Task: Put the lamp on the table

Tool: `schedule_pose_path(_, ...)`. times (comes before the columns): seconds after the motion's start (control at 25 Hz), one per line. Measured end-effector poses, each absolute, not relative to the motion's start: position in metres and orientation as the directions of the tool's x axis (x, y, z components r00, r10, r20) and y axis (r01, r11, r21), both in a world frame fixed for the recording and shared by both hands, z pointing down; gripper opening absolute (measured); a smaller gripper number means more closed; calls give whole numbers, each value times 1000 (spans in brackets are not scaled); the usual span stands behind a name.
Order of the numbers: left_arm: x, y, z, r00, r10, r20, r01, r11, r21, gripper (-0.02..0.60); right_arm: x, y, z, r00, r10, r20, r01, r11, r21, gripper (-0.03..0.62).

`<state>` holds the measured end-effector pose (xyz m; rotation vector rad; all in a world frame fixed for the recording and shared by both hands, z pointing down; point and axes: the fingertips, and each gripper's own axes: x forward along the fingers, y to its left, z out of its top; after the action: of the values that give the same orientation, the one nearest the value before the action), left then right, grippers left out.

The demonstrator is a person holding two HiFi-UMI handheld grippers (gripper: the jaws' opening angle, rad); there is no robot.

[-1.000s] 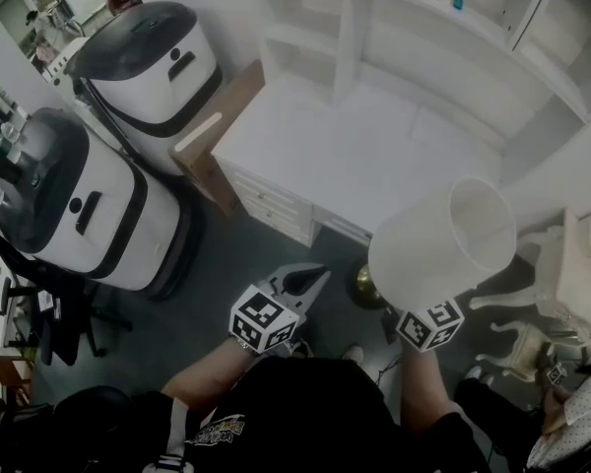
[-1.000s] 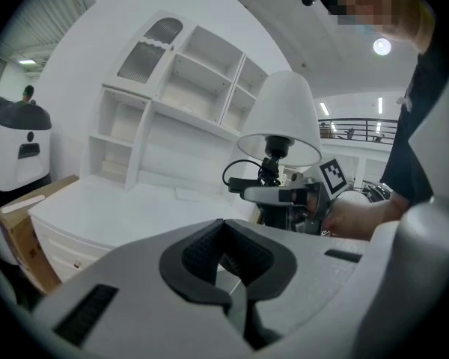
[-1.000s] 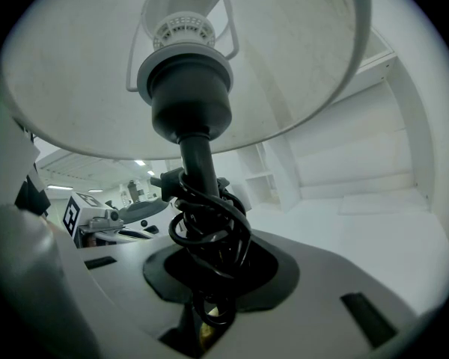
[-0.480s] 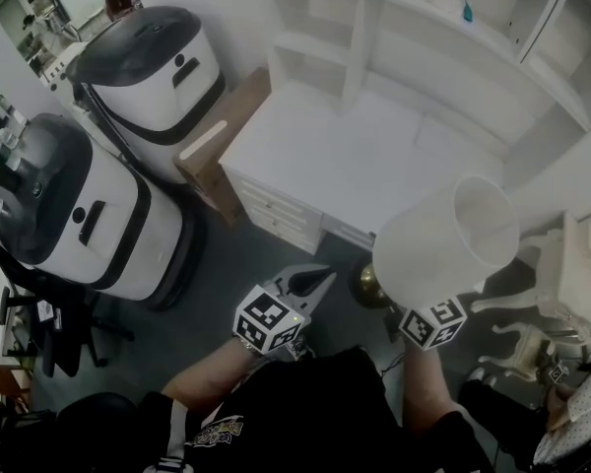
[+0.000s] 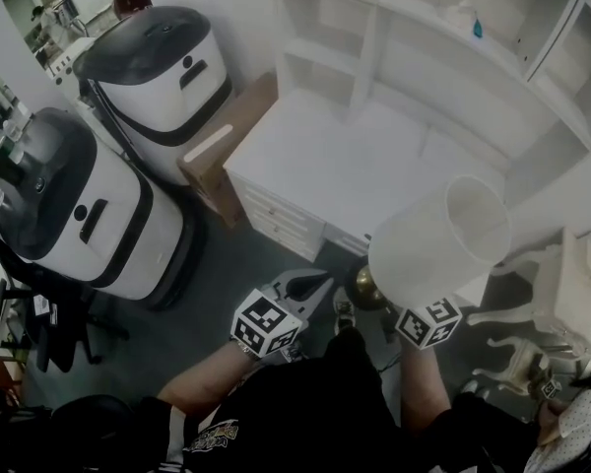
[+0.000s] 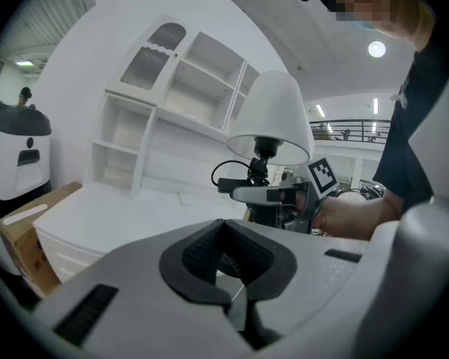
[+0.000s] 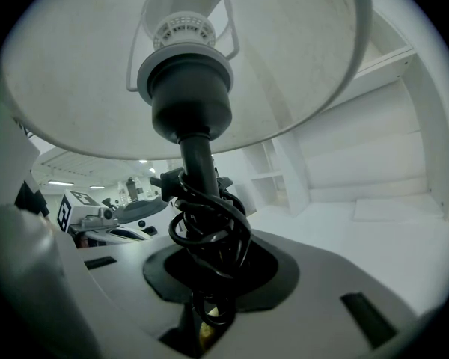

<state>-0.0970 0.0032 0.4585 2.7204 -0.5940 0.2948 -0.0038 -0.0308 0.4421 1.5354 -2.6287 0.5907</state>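
A lamp with a white shade point(image 5: 438, 249) and a brass base point(image 5: 364, 289) hangs in the air in front of the white table point(image 5: 345, 156). My right gripper point(image 5: 404, 308) is shut on its dark stem point(image 7: 198, 163), where a black cord point(image 7: 209, 230) is coiled; the shade point(image 7: 97, 66) fills the top of the right gripper view. Left of the lamp, my left gripper point(image 5: 305, 284) is shut with nothing in it. In the left gripper view its jaws point(image 6: 228, 264) point at the table point(image 6: 135, 208), with the lamp point(image 6: 273, 118) and right gripper point(image 6: 262, 194) to their right.
Two large white-and-black machines point(image 5: 148, 67) point(image 5: 79, 205) stand left of the table. A brown box point(image 5: 227, 136) leans against the table's left end. White shelves point(image 5: 414, 28) rise behind the tabletop, with a blue bottle point(image 5: 478, 30) on one. A white ornate chair point(image 5: 552, 294) is at the right.
Both grippers have drifted a little toward the table, the lamp going with the right one. Neither gripper's jaws have changed.
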Motion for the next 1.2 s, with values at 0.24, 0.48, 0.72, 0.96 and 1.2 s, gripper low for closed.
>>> schedule_pose_path(0.24, -88, -24, 452, 876, -407, 259, -470, -840, 271, 6, -4, -63, 446, -560, -797, 225, -818, 488, -305, 101)
schedule_pose_path(0.48, -69, -54, 450, 869, -425, 253, -486, -828, 280, 6, 8, -100, 447, -600, -767, 226, -792, 530, -303, 101)
schedule_pose_path(0.72, -49, -82, 458, 865, -430, 259, -494, -819, 290, 6, 26, -132, 454, -608, -758, 235, -786, 536, -306, 101)
schedule_pose_path(0.96, -31, -102, 462, 865, -428, 261, -495, -814, 304, 6, 40, -155, 458, -614, -752, 240, -783, 540, -310, 101)
schedule_pose_path(1.2, -15, -119, 465, 869, -424, 256, -489, -815, 310, 6, 55, -177, 464, -619, -747, 244, -781, 550, -297, 101)
